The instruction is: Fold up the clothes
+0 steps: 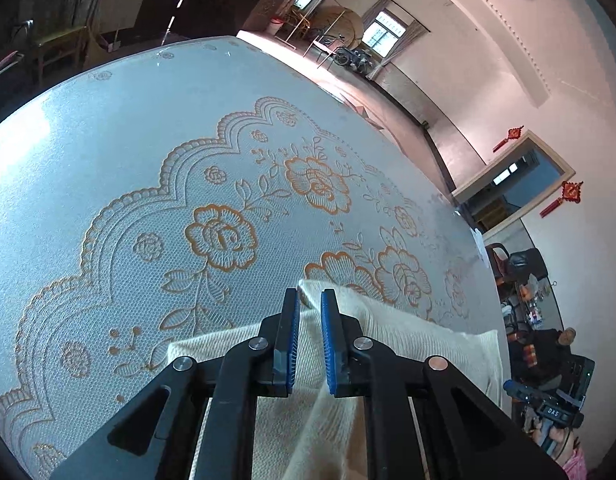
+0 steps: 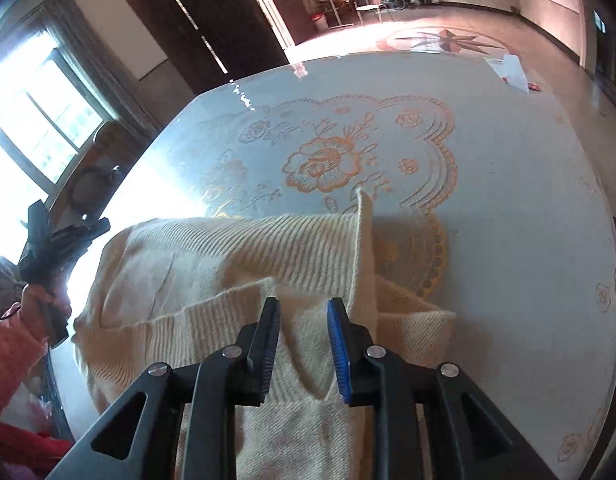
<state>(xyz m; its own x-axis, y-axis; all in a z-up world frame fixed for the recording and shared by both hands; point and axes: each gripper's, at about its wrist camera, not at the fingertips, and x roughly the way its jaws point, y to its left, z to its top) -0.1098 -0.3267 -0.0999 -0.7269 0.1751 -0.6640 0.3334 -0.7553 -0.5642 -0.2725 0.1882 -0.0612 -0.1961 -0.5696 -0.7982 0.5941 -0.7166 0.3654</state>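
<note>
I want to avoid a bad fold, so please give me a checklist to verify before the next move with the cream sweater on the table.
1. Left gripper pads clear of the cream sweater: ok; a narrow gap shows, and the cloth lies below it.
2. Right gripper free: ok, jaws apart, a raised pleat stands between them unpinched.
3. Sweater lying flat: not ok; a ribbed edge stands upright and folds are bunched.
4. Sweater fully on the table: cannot tell, the near edge is hidden.
5. Space ahead for folding: ok, only bare patterned tablecloth there.
6. Small items at the far corner away from the cloth: ok.
</note>
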